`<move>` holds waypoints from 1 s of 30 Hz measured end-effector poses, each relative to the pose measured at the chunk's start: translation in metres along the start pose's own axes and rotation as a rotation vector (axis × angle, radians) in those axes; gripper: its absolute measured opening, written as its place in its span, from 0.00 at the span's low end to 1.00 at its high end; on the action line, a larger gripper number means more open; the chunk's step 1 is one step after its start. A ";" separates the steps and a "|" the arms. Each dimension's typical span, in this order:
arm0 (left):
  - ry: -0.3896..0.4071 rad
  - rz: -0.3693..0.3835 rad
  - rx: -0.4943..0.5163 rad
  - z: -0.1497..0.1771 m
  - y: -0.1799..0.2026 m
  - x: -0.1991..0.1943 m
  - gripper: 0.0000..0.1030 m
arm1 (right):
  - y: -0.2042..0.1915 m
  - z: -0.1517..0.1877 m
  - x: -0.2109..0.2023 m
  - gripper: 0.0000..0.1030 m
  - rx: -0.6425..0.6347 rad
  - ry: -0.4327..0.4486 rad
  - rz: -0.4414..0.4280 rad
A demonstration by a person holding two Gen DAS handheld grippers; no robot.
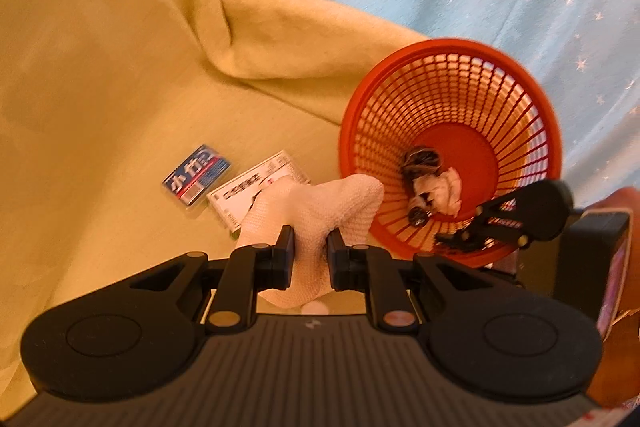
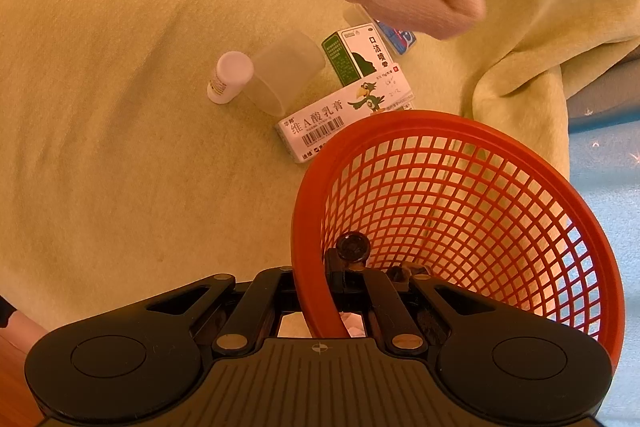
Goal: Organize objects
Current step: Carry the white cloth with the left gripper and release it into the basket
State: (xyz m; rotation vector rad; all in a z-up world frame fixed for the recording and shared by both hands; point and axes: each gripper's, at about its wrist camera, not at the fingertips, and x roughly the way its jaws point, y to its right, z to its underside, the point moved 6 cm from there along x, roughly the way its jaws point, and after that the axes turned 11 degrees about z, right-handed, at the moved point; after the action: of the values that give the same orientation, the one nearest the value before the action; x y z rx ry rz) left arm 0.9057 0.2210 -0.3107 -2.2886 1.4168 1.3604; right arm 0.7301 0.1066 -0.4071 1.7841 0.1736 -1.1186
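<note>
My left gripper point(image 1: 311, 254) pinches one white sock point(image 1: 316, 211); my right gripper point(image 2: 316, 283) clamps the one red basket's point(image 2: 472, 203) rim; three boxes point(image 2: 348, 115) at twelve o'clock, basket contents blurred

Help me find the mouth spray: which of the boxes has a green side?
The upright box with the green side panel and black silhouette, behind the long white parrot box; the third is blue.

A white knitted sock point(image 1: 316, 215) hangs bunched, lifted above the yellow cloth, just beside a tilted orange plastic mesh basket point(image 1: 452, 147) — small crumpled items inside.
</note>
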 end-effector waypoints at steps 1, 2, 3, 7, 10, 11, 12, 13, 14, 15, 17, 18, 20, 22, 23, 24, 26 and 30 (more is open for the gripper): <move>0.004 0.009 0.002 -0.003 0.003 0.000 0.12 | 0.000 0.000 0.000 0.00 0.000 0.000 0.000; 0.008 0.016 0.006 -0.005 0.005 0.000 0.12 | 0.000 0.000 0.000 0.00 0.001 0.000 -0.001; 0.012 0.023 0.013 -0.009 0.008 0.001 0.12 | 0.000 0.000 0.000 0.00 0.001 0.000 -0.001; 0.031 0.064 0.035 -0.023 0.022 0.004 0.12 | -0.001 0.000 0.000 0.00 0.003 0.000 -0.002; 0.042 0.101 0.058 -0.035 0.034 0.009 0.12 | -0.001 0.000 0.000 0.00 0.005 0.001 -0.002; 0.049 0.113 0.067 -0.040 0.037 0.010 0.12 | -0.001 0.000 0.000 0.00 0.007 0.001 -0.002; 0.055 0.123 0.073 -0.044 0.042 0.011 0.12 | 0.000 0.000 0.000 0.00 0.009 0.002 -0.002; 0.059 0.135 0.080 -0.047 0.046 0.013 0.12 | 0.000 0.001 0.000 0.00 0.009 0.002 -0.002; 0.064 0.145 0.087 -0.051 0.050 0.015 0.12 | 0.000 0.001 0.000 0.00 0.011 0.002 -0.002; 0.070 0.153 0.097 -0.054 0.054 0.017 0.13 | 0.000 0.001 0.000 0.00 0.014 0.002 -0.003; 0.095 0.174 0.110 -0.061 0.062 0.019 0.15 | 0.000 0.000 0.001 0.00 0.015 0.003 -0.002; 0.109 0.187 0.116 -0.064 0.065 0.021 0.18 | 0.001 0.000 0.001 0.00 0.017 0.003 -0.002; 0.119 0.191 0.133 -0.070 0.071 0.023 0.42 | 0.001 0.000 0.001 0.00 0.016 0.005 -0.002; 0.132 0.185 0.144 -0.072 0.073 0.022 0.42 | 0.001 0.000 0.001 0.00 0.013 0.006 -0.006; 0.136 0.182 0.140 -0.072 0.072 0.021 0.42 | 0.000 0.000 0.001 0.00 0.012 0.005 -0.011; 0.136 0.174 0.133 -0.071 0.069 0.020 0.42 | 0.000 0.001 0.002 0.00 0.011 0.008 -0.004; 0.127 0.155 0.119 -0.065 0.061 0.017 0.42 | 0.001 0.001 0.002 0.00 0.020 0.009 -0.002; 0.102 0.100 0.072 -0.049 0.037 0.013 0.42 | 0.003 0.001 0.002 0.00 0.025 0.009 0.003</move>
State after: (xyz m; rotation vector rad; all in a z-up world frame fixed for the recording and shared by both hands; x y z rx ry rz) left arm 0.9093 0.1668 -0.2796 -2.2990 1.6042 1.2122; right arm 0.7326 0.1032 -0.4067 1.8109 0.1635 -1.1153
